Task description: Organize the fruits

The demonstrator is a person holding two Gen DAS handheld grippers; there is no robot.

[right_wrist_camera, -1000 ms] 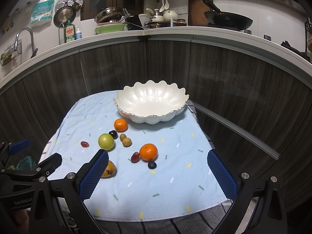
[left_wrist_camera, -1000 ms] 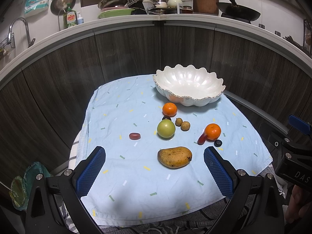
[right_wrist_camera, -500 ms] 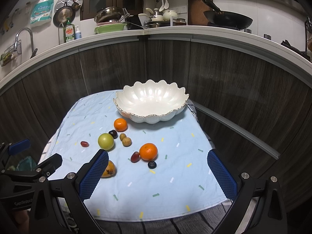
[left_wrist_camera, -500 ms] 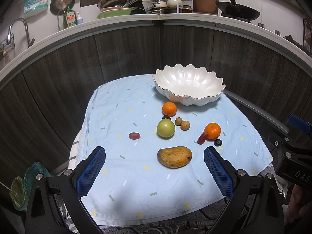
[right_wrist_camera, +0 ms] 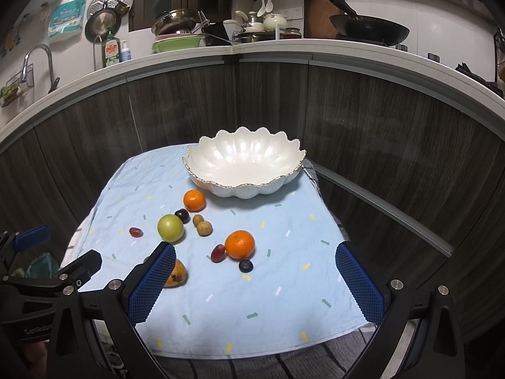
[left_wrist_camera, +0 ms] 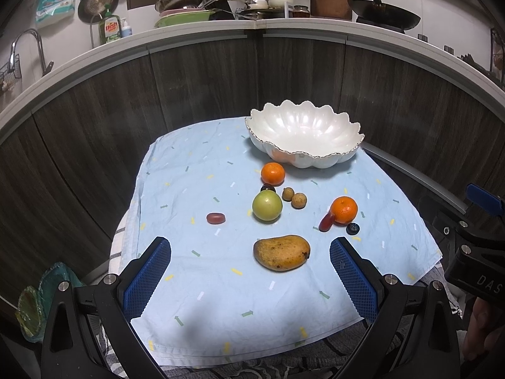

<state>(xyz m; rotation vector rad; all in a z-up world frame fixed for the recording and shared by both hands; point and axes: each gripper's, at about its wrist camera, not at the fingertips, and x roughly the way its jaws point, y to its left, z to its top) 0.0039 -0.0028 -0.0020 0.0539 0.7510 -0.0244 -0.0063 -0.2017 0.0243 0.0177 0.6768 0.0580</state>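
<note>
Left tongs [left_wrist_camera: 251, 279] wide, whole mango [left_wrist_camera: 281, 252], right tongs [right_wrist_camera: 255, 282] wide, mango half-hidden

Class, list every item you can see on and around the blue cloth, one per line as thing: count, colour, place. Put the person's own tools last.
bowl: 1, white with gilt scalloped rim, far end of the cloth, nothing visible inside
cloth: 1, pale blue with small flecks, spread over the surface
oranges: 2, orange, one just in front of the bowl, the other further right
green fruit: 1, green, mid-cloth
dark grape: 1, near-black, behind the green fruit
small brown fruits: 2, tan, right of the green fruit
red grapes: 2, red, one alone at left, one against the right orange
blueberry: 1, dark blue, by the right orange
mango: 1, yellow-brown, nearest
left gripper: 1, black with blue pads, open
right gripper: 1, same, open
</note>
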